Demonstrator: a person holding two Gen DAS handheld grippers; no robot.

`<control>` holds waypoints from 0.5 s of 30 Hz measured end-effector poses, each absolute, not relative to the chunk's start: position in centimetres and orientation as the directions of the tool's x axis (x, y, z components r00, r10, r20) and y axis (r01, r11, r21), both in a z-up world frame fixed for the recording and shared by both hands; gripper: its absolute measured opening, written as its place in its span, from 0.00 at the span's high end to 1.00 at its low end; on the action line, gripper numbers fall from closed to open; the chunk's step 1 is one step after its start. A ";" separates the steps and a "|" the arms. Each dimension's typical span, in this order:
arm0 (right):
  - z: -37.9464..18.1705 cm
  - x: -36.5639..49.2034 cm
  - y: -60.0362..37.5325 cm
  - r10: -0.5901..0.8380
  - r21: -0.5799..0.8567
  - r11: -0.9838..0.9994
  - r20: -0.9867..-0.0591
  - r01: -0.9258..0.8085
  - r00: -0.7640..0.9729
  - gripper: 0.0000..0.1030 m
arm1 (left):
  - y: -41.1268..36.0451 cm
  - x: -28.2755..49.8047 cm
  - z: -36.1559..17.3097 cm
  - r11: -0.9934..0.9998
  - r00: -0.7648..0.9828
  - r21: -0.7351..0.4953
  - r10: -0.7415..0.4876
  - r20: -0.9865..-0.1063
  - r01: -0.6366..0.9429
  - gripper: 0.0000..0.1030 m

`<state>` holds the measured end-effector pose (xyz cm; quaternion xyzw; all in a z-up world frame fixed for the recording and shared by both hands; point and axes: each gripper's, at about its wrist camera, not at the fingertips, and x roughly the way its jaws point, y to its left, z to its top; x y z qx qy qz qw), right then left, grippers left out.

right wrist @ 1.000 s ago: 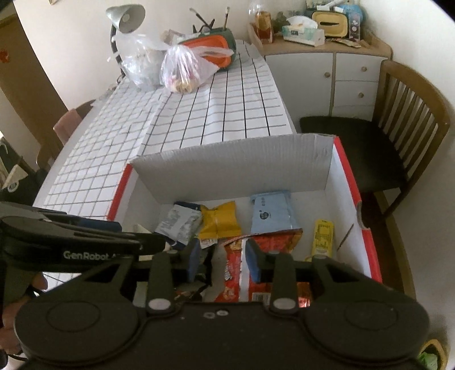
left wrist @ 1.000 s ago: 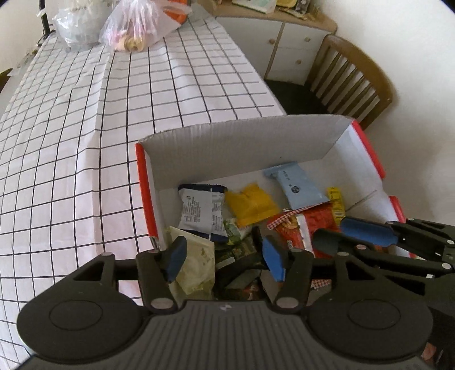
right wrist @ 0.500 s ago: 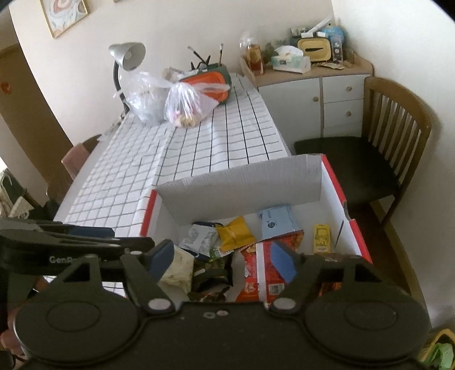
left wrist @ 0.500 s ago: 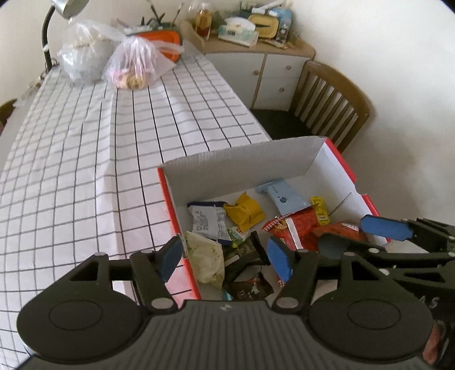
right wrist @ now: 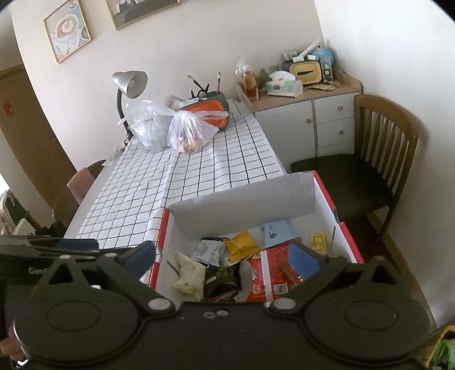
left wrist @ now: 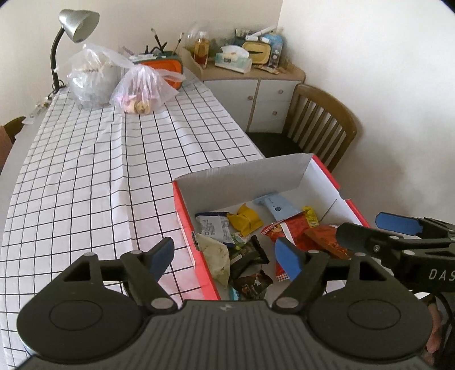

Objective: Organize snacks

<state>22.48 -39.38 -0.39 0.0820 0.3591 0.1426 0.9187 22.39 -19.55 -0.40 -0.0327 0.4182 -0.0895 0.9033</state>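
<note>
A red and white cardboard box [left wrist: 182, 207] stands at the near right corner of the checked table and also shows in the right wrist view [right wrist: 327, 193]. Several snack packets lie in it: a yellow one [left wrist: 246, 219], a light blue one [left wrist: 274, 205], a red one [left wrist: 295, 227], a pale green one [left wrist: 216, 253] and dark ones [left wrist: 250, 253]. My left gripper [left wrist: 224, 254] is open and empty, held above the box's left wall. My right gripper [right wrist: 223, 256] is open and empty above the box, and shows at the right of the left wrist view [left wrist: 369, 230].
Two plastic bags [left wrist: 142, 91] and an orange and green container [left wrist: 167, 64] sit at the table's far end beside a desk lamp [left wrist: 74, 25]. A wooden chair [right wrist: 378, 142] and a cluttered cabinet [right wrist: 307, 108] stand to the right.
Both grippers have risen and drawn back from the box. The right gripper's fingers have spread wide; a second ago they were closer together over the red packet.
</note>
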 end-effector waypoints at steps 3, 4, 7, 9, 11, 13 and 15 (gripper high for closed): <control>-0.1 21.7 -39.4 0.320 0.260 0.945 -0.620 -0.197 0.716 0.00 | -19.4 21.4 0.0 0.981 0.653 -0.132 -0.195 -0.732 0.145 0.19; 0.0 21.5 -39.4 0.321 0.265 0.944 -0.613 -0.195 0.722 0.00 | -19.4 21.0 0.1 0.980 0.657 -0.133 -0.197 -0.727 0.147 0.18; 0.3 20.5 -39.5 0.315 0.264 0.945 -0.584 -0.192 0.748 0.00 | -19.0 20.0 0.4 0.977 0.670 -0.145 -0.211 -0.712 0.155 0.15; 0.5 19.8 -39.3 0.309 0.260 0.947 -0.567 -0.191 0.764 0.00 | -18.7 19.5 0.6 0.976 0.679 -0.153 -0.219 -0.701 0.157 0.10; 0.6 19.1 -39.3 0.304 0.259 0.948 -0.553 -0.187 0.776 0.00 | -18.4 18.9 0.8 0.973 0.692 -0.166 -0.229 -0.685 0.158 0.06; 0.6 18.4 -39.1 0.297 0.250 0.950 -0.538 -0.188 0.789 0.00 | -18.1 18.4 1.0 0.973 0.706 -0.169 -0.231 -0.669 0.158 0.03; 0.6 17.7 -38.9 0.290 0.244 0.952 -0.526 -0.185 0.800 0.00 | -18.0 17.9 1.2 0.973 0.718 -0.167 -0.232 -0.657 0.161 0.01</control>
